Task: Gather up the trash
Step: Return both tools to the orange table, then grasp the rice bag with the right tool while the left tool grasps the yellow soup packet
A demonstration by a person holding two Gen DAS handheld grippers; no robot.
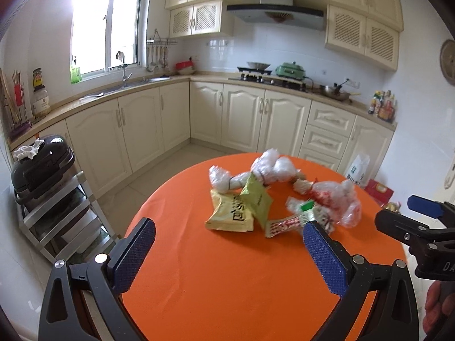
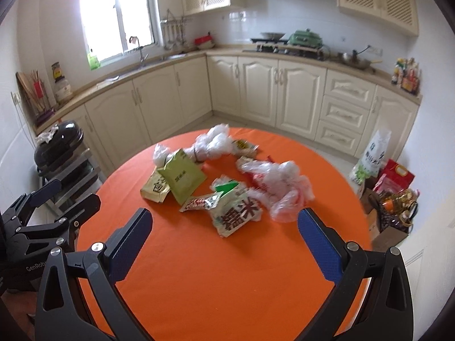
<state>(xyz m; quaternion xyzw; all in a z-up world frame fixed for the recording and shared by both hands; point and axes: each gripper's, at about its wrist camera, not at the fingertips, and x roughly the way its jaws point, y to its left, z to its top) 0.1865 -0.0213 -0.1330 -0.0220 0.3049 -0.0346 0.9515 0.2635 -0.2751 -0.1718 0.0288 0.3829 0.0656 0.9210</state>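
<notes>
A heap of trash lies on the far half of the round orange table (image 1: pixel 216 289). It holds a yellow snack bag (image 1: pixel 230 213), a green packet (image 1: pixel 257 199), knotted clear plastic bags (image 1: pixel 267 167), a red-and-white plastic bag (image 1: pixel 335 199) and a red-white wrapper (image 1: pixel 284 226). The right wrist view shows the same green packet (image 2: pixel 183 180), a printed rice bag (image 2: pixel 237 213) and the red-and-white plastic bag (image 2: pixel 275 187). My left gripper (image 1: pixel 227 241) is open over the near table, short of the heap. My right gripper (image 2: pixel 226 227) is open too, empty, facing the rice bag.
A dark rice cooker (image 1: pixel 39 164) sits on a metal rack left of the table. Boxes and bags (image 2: pixel 389 193) stand on the floor at the right, with a white sack (image 2: pixel 372 153). Cream cabinets and a counter (image 1: pixel 256 113) line the far walls.
</notes>
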